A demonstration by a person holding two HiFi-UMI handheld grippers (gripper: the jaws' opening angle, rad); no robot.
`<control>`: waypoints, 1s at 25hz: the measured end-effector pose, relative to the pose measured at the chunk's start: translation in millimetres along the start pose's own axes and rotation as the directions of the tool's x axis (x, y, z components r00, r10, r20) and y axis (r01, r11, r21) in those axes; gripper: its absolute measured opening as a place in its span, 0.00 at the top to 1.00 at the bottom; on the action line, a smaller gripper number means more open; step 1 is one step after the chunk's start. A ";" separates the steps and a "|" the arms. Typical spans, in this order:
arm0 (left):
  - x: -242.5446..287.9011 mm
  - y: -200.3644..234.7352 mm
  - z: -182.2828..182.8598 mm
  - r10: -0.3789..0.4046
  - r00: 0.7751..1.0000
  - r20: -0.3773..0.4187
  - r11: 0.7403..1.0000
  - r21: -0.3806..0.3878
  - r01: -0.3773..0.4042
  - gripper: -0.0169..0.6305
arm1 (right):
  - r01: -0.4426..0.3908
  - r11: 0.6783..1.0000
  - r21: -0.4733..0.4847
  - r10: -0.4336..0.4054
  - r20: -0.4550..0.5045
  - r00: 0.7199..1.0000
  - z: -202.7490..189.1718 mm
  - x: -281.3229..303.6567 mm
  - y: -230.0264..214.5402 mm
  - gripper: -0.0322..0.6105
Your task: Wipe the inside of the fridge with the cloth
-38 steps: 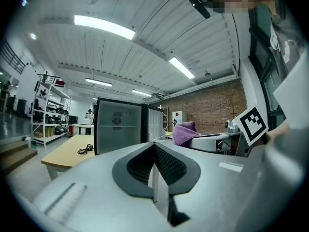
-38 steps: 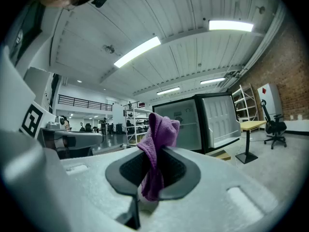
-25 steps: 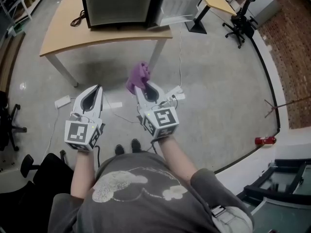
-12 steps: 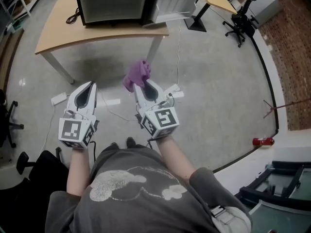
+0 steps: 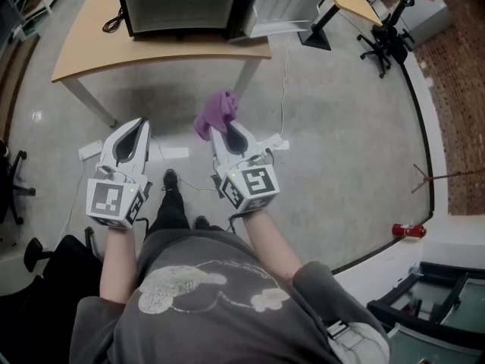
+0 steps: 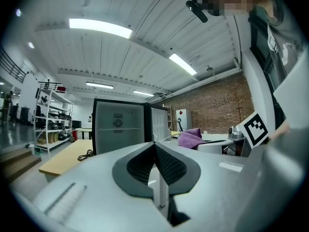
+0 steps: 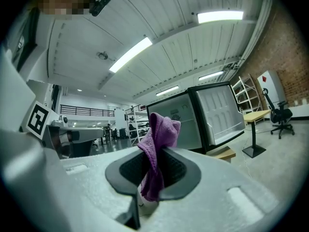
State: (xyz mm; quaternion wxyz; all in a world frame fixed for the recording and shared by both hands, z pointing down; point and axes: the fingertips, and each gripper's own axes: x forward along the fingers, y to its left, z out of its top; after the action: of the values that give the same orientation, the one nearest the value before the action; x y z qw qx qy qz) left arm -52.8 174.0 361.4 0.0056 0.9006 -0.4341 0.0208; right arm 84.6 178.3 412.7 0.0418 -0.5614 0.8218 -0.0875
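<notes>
The small black fridge (image 5: 178,2) stands on a wooden table (image 5: 91,48) at the top of the head view, its door (image 5: 284,2) swung open to the right. It also shows ahead as the fridge (image 6: 118,132) in the left gripper view and the fridge (image 7: 193,117) in the right gripper view. My right gripper (image 5: 221,131) is shut on a purple cloth (image 5: 216,114), which bunches up above the jaws as the cloth (image 7: 157,149). My left gripper (image 5: 135,131) is shut with nothing in it. Both hang over the floor, short of the table.
Power strips (image 5: 91,152) and cables lie on the concrete floor under the table's front edge. A second desk (image 5: 350,2) and an office chair (image 5: 390,32) stand at the upper right. A red extinguisher (image 5: 409,230) lies at the right. My foot (image 5: 170,180) steps forward between the grippers.
The table and fridge have drifted slightly as I step forward; one foot now reaches ahead between the grippers. Both grippers keep the same hold and spacing.
</notes>
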 end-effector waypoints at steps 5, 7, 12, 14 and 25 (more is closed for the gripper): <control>45.4 44.6 1.8 -0.014 1.000 0.019 1.000 -0.005 0.014 0.95 | 0.006 0.999 -0.034 -0.006 0.002 1.000 5.2 57.2 -10.9 0.89; 66.6 67.0 5.4 -0.019 1.000 0.025 1.000 -0.005 0.019 0.95 | 0.014 0.999 -0.044 -0.013 0.006 1.000 11.8 84.7 -16.1 0.89; 111.8 117.0 15.2 -0.048 0.998 0.029 0.999 -0.002 0.048 0.95 | 0.037 0.998 -0.056 -0.036 0.020 0.999 30.0 152.4 -27.2 0.89; 126.2 137.5 16.2 -0.058 0.998 0.027 0.998 -0.012 0.059 0.95 | 0.047 0.997 -0.060 -0.046 0.020 0.999 35.2 178.7 -28.7 0.89; 188.3 211.8 24.1 -0.089 0.995 0.050 0.996 -0.020 0.090 0.95 | 0.057 0.994 -0.096 -0.055 0.026 0.998 48.9 274.6 -25.1 0.89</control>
State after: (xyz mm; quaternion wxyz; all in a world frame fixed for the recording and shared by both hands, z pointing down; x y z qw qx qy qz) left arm -100.5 -105.8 343.6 0.0060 0.9193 -0.3935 -0.0063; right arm 15.1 -90.7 377.7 0.0216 -0.5866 0.8085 -0.0423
